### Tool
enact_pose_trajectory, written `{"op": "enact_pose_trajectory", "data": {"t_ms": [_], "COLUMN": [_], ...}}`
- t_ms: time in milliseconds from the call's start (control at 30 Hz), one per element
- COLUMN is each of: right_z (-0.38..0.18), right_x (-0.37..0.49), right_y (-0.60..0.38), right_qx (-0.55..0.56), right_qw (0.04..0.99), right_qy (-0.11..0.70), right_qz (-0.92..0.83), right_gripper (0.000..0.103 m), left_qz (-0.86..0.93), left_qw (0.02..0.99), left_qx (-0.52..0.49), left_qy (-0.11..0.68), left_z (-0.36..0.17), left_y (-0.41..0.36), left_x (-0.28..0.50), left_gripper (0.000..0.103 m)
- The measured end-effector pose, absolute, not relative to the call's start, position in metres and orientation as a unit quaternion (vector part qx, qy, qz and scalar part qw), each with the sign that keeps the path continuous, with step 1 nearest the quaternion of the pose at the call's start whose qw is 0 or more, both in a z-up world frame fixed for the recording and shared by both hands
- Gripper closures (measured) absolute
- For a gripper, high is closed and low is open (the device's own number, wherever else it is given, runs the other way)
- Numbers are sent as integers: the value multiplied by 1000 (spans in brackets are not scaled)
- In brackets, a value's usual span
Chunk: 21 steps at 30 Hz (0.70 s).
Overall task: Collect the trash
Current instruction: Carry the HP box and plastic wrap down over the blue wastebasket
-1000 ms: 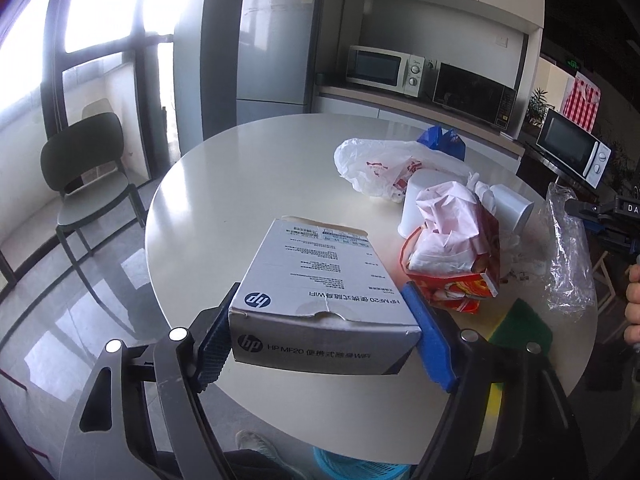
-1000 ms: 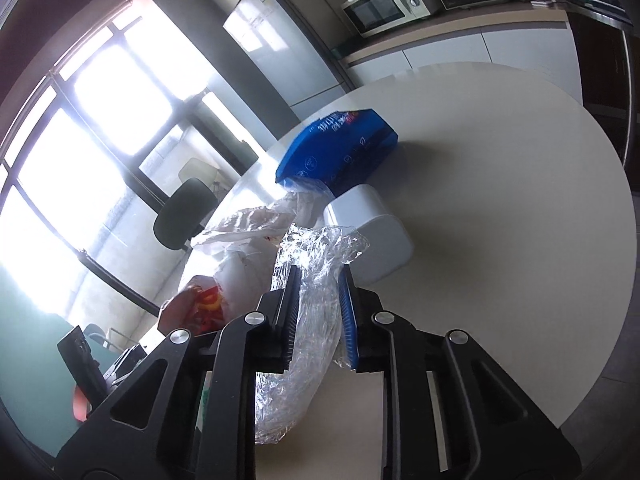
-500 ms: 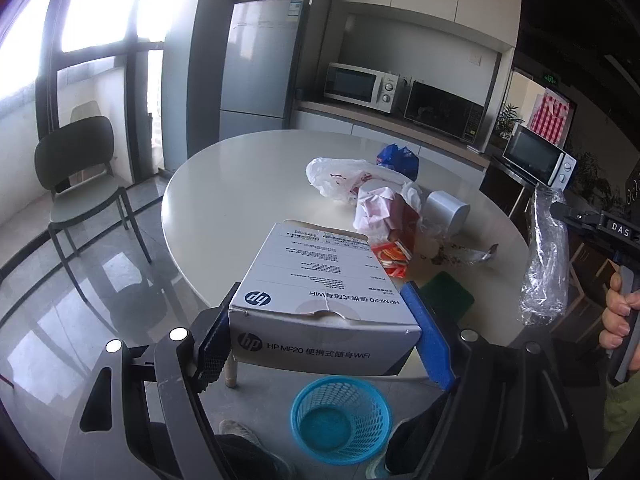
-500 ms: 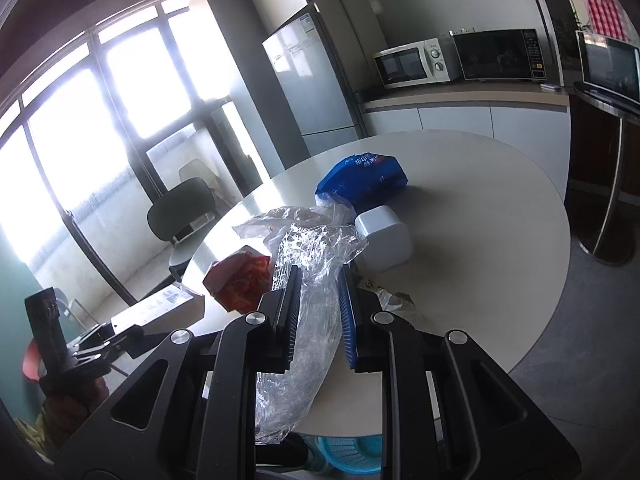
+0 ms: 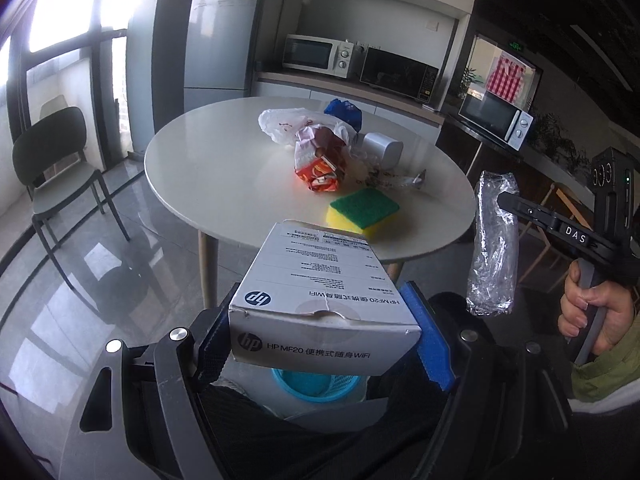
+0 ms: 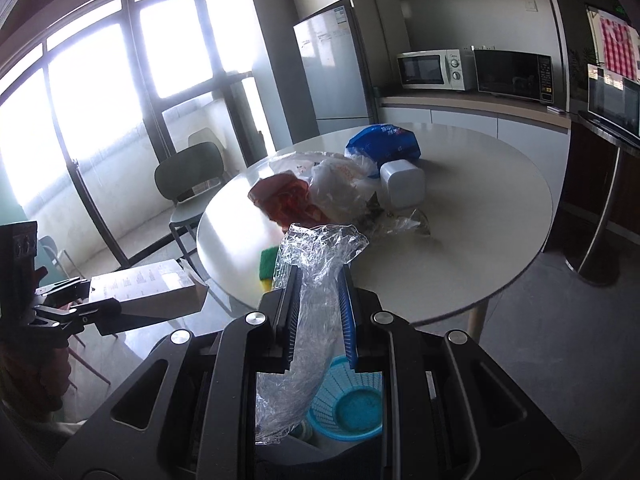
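My left gripper is shut on a grey HP cardboard box, held in the air off the table's near edge; the box also shows in the right wrist view. My right gripper is shut on a crumpled clear plastic wrapper, which hangs down; it also shows in the left wrist view. A blue mesh basket sits on the floor below both grippers, partly hidden by the box in the left wrist view.
A round white table holds a red snack bag, white plastic bag, blue bag, white cup on its side, foil scraps and green-yellow sponge. A dark chair stands left.
Both grippers have pulled back from the table and lowered with their loads. The blue basket has come into view beneath them.
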State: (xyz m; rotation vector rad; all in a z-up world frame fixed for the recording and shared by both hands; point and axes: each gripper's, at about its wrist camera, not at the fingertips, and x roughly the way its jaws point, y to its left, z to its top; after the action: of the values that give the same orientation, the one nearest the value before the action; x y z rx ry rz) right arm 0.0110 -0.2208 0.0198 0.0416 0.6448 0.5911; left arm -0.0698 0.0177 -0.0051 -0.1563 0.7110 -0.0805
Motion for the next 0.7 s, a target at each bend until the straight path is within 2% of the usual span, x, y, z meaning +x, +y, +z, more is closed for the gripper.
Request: {"op": "enact_pose_trajectory", "data": {"t_ms": [300,700], "right_z": [-20,-115], "right_x": [-14,4], "right_y": [-217,-194], "right_qx": [-4,-21], "right_qw": [897,885], "right_qy": [335,373], "right_qz": [287,277], "right_gripper": [86,86], "left_qz": [-74,-44], "left_qw": [912,872], "left_qx": [-64,-80], "left_qy": [398,481], "left_z": [-53,-172], "left_y": [-2,6], "left_x": [-66,-15], "left_gripper": [26,26]}}
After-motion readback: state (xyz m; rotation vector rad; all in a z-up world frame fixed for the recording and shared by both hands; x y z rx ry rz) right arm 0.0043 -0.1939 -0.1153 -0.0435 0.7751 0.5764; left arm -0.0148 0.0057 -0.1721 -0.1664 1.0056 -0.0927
